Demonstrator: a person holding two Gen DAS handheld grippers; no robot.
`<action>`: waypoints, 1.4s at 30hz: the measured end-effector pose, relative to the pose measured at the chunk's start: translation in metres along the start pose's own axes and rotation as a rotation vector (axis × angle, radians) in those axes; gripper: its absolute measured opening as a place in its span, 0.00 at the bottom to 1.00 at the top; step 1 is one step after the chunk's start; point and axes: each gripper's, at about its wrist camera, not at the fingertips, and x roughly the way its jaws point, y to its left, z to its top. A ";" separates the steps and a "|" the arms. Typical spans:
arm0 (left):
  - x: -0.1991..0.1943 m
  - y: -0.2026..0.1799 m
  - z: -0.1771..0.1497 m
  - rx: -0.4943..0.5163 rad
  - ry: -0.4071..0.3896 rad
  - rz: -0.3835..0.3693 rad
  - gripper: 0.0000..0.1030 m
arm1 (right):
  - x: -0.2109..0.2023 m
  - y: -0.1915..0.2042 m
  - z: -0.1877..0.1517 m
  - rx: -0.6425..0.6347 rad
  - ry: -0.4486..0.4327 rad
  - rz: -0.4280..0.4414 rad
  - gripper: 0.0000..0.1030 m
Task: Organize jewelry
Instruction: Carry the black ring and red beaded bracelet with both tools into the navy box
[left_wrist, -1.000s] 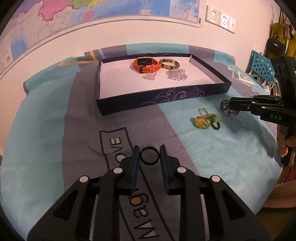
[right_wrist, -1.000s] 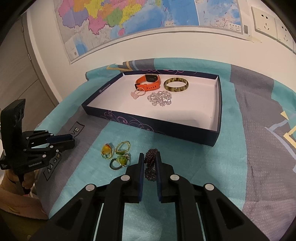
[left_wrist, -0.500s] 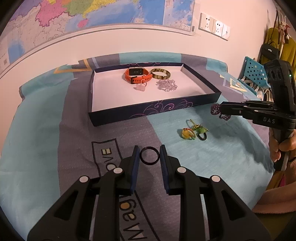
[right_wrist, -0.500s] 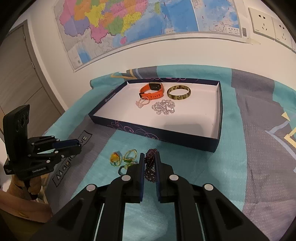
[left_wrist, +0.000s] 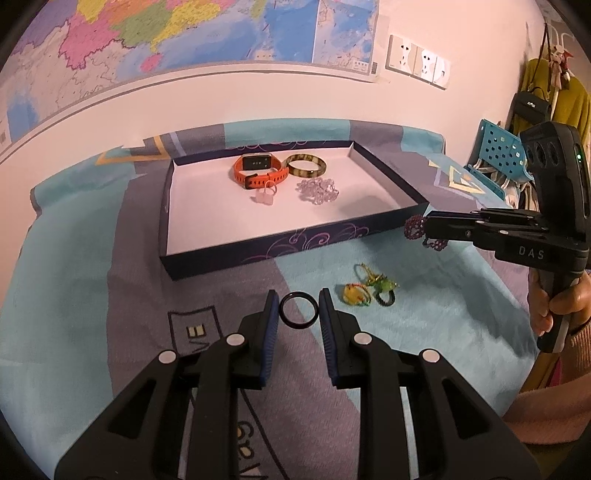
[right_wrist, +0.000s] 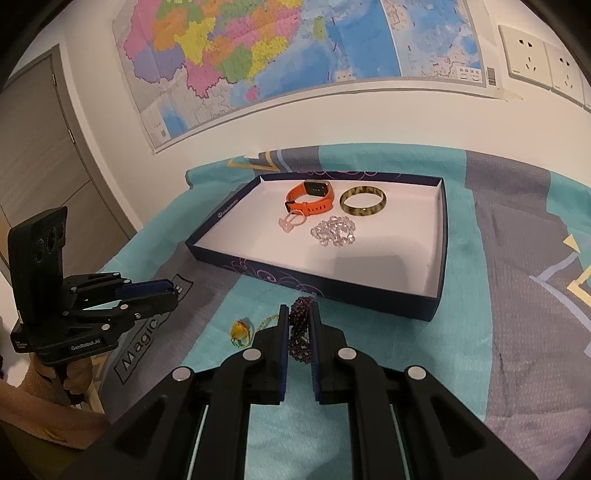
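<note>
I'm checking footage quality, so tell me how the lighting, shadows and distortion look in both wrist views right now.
Left wrist view: warm pinkish cast, fisheye bends the wall line, dark corners, a soft shadow on the tray floor. Right wrist view: more neutral light, the same curved edges, a soft shadow inside the tray, and the dark beaded bracelet in the right gripper looks sharp.

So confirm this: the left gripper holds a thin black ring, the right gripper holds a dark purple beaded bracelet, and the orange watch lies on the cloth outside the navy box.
Wrong on the watch. The orange watch lies inside the navy box, beside the amber bangle, as the right wrist view shows. The rest stands: the left gripper holds the thin black ring, the right gripper the dark purple beaded bracelet.
</note>
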 end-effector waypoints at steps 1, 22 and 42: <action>0.000 0.000 0.002 -0.002 -0.003 -0.004 0.22 | 0.000 0.000 0.001 -0.001 -0.002 0.000 0.09; 0.014 -0.001 0.038 0.017 -0.033 -0.008 0.22 | 0.008 0.001 0.032 -0.031 -0.031 0.019 0.09; 0.039 0.012 0.070 0.000 -0.030 -0.015 0.22 | 0.026 -0.013 0.064 -0.033 -0.038 0.003 0.09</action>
